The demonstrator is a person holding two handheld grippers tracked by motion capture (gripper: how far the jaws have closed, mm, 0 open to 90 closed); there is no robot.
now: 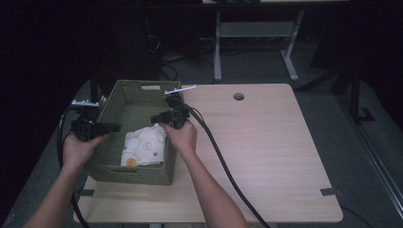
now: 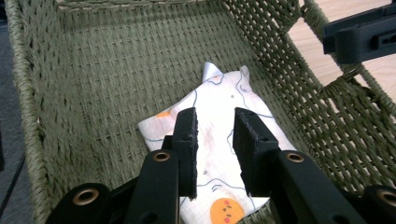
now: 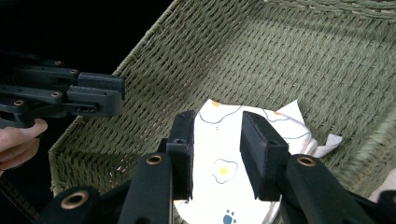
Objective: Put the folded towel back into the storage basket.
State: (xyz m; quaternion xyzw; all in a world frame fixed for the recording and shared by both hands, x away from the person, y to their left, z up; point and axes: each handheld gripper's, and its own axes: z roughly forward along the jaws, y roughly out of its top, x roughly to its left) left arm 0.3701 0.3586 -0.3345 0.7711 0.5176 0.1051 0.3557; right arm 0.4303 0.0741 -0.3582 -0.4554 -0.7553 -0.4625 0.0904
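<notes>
1. I see the folded printed cloth (image 1: 143, 147) lying on the floor of the green woven basket (image 1: 124, 92), toward its near right corner.
2. My left gripper (image 1: 113, 127) sits at the basket's left rim, jaws apart and empty, with the cloth below and ahead of them.
3. My right gripper (image 1: 157, 118) hangs at the right rim, jaws apart, the cloth beneath them, untouched.

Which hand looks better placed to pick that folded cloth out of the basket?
Right, probably. The right gripper hangs open inside the basket, just above the cloth; the left gripper sits over the rim.
</notes>
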